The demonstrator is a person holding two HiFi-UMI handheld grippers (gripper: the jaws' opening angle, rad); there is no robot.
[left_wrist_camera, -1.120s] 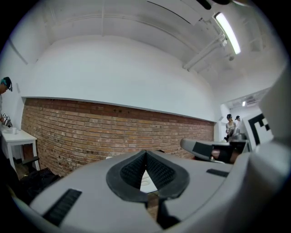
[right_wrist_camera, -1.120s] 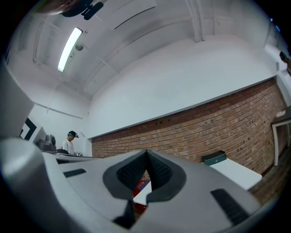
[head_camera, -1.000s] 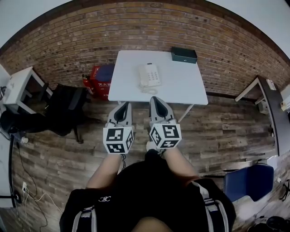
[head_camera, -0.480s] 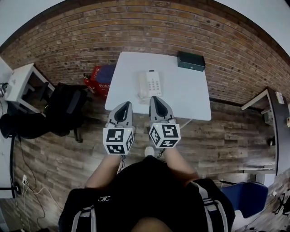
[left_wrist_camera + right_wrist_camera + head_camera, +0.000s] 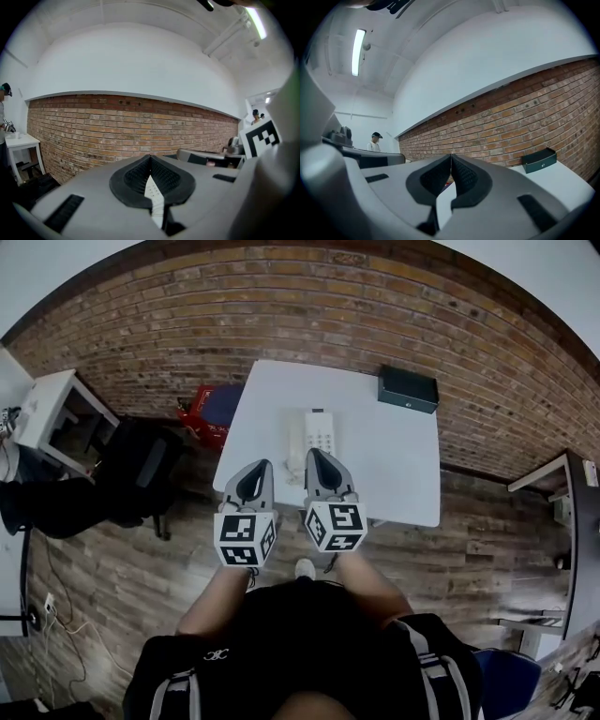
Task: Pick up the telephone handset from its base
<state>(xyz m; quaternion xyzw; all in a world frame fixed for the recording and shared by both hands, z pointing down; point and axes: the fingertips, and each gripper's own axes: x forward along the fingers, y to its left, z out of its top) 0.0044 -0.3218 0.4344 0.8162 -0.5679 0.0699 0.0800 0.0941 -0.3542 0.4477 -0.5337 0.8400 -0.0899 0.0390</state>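
Since a second ago both tools have come forward. Then they hung over the floor, short of the surface (image 5: 398, 460); now their tips overlap its near edge. The left tool (image 5: 255, 469) and right tool (image 5: 317, 457) sit side by side, pointing roughly level toward the brick wall (image 5: 281, 306), each with jaws together and empty. The telephone handset (image 5: 297, 439) lies on its base (image 5: 321, 432) mid-surface, just beyond the right tool.
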